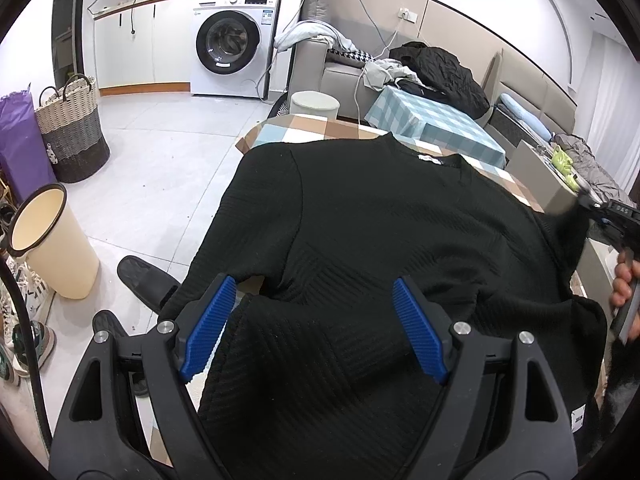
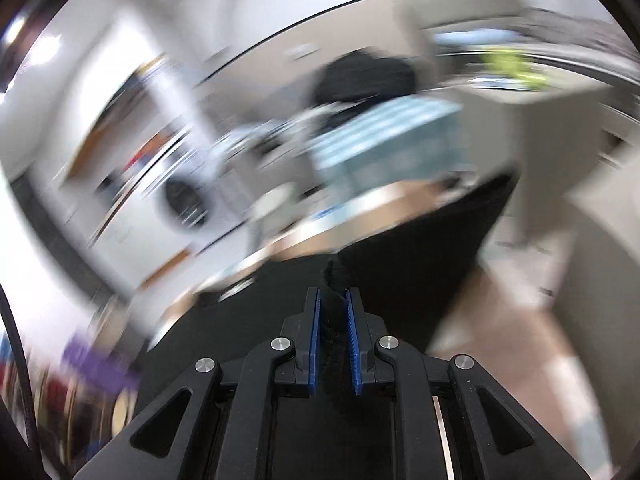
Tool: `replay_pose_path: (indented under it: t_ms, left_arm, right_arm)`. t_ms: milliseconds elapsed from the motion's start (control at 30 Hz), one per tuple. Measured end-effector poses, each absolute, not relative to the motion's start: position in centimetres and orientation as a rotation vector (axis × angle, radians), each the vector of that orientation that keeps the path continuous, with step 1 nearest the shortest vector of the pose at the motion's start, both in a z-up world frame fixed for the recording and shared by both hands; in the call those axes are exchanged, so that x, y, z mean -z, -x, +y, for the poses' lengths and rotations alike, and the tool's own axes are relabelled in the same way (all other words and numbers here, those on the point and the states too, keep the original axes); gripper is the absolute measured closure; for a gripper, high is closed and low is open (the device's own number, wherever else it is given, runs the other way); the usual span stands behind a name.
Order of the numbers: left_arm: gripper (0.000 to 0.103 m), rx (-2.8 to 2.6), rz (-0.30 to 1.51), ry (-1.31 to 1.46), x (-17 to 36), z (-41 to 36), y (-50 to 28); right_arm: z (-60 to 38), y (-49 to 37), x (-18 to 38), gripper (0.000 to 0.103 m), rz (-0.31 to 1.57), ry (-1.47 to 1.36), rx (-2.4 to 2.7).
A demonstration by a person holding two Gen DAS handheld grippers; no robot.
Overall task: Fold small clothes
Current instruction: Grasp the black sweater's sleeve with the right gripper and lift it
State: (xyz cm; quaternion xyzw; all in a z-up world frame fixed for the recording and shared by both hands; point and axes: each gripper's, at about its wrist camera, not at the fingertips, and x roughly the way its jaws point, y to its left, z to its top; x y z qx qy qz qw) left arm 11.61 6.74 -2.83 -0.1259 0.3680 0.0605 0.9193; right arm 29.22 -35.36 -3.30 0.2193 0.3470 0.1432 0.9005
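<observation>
Black sweater (image 1: 380, 232) lies spread face-down across our checkered table (image 1: 280, 128), one sleeve doubled back near us. Our left gripper (image 1: 316, 320) hangs over that sleeve with its blue pads spread wide, while our right gripper (image 2: 334, 312) pinches a bunched edge of the sweater, its view heavily blurred.

No legible text anywhere.

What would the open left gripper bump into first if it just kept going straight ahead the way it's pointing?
Most likely the black sweater: the left gripper angles down over it, jaws open around a folded sleeve. Depth is hard to judge, but the fabric fills the path ahead.
</observation>
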Motion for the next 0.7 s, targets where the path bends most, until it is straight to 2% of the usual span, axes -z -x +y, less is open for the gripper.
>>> replay_pose_path:
  t_ms: [33,167,267,433,633,667,700]
  left_arm:
    - [0.024,-0.125,0.753,0.258,2.8,6.8,-11.6]
    - [0.024,-0.125,0.752,0.251,2.8,6.9,-11.2]
    - [0.024,-0.127,0.755,0.253,2.9,7.2,-11.0]
    - [0.024,-0.137,0.762,0.263,3.5,7.4,-10.9]
    - [0.024,-0.162,0.779,0.273,4.0,7.6,-10.8]
    - [0.024,-0.17,0.78,0.272,4.0,7.8,-10.7]
    - [0.024,-0.177,0.78,0.273,4.1,8.0,-10.5]
  right_arm:
    - [-33.3,-29.5,3.7,0.09,0.767,-0.428,-0.367]
    - [-30.6,-28.6,5.0,0.056,0.852,-0.357,-0.432]
    - [-33.5,-27.3,5.5,0.054,0.876,-0.367,-0.332]
    - [-39.0,-26.3,9.3,0.051,1.027,-0.364,-0.126]
    - [-38.9,-26.7,12.0,0.05,1.105,-0.402,-0.211]
    - [-38.6,-27.1,11.9,0.051,1.108,-0.39,-0.206]
    - [-38.2,-27.2,11.7,0.057,1.085,-0.358,-0.202]
